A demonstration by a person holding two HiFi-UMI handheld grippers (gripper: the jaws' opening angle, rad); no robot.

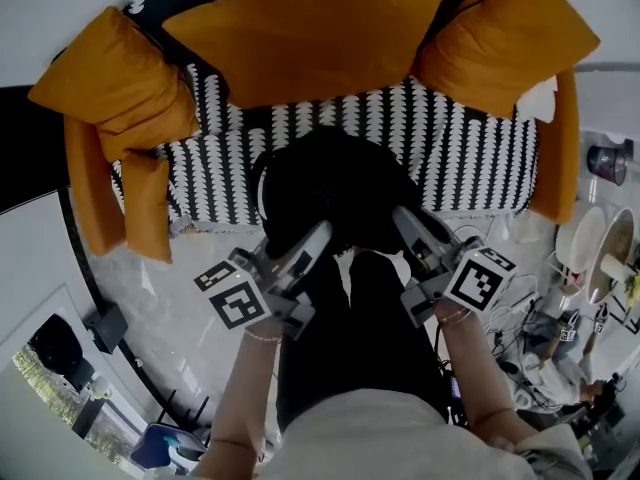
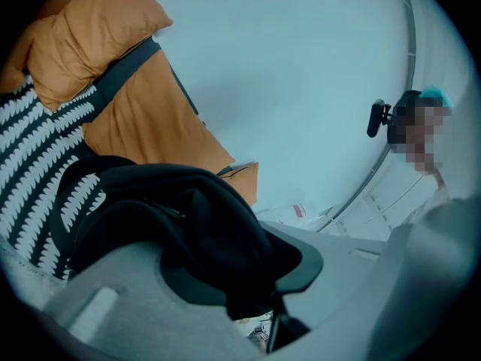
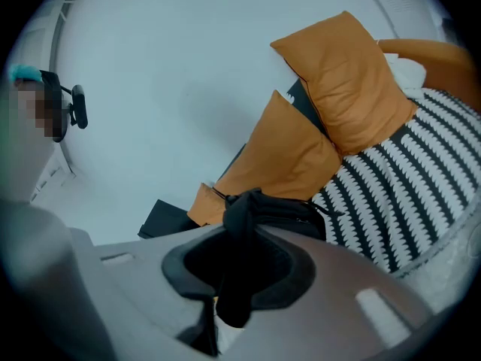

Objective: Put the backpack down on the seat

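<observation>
Looks like living-room corner of home, maybe staged one. Before me stands wide sofa with black-and-white patterned fabric seat (image 1: 470, 148), with big orange fabric cushions (image 1: 300, 38) along back and at both ends. Behind it plain white wall (image 2: 301, 66), under it pale glossy stone-look floor (image 1: 150, 298). At my right, tangle of dark cables and small equipment (image 1: 520, 318) on floor, less homely.

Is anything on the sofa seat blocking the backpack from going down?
Nothing visible does. The backpack, gripped by the left gripper and right gripper, hangs over the patterned seat at its front middle; the orange cushions sit along the back and ends.
</observation>
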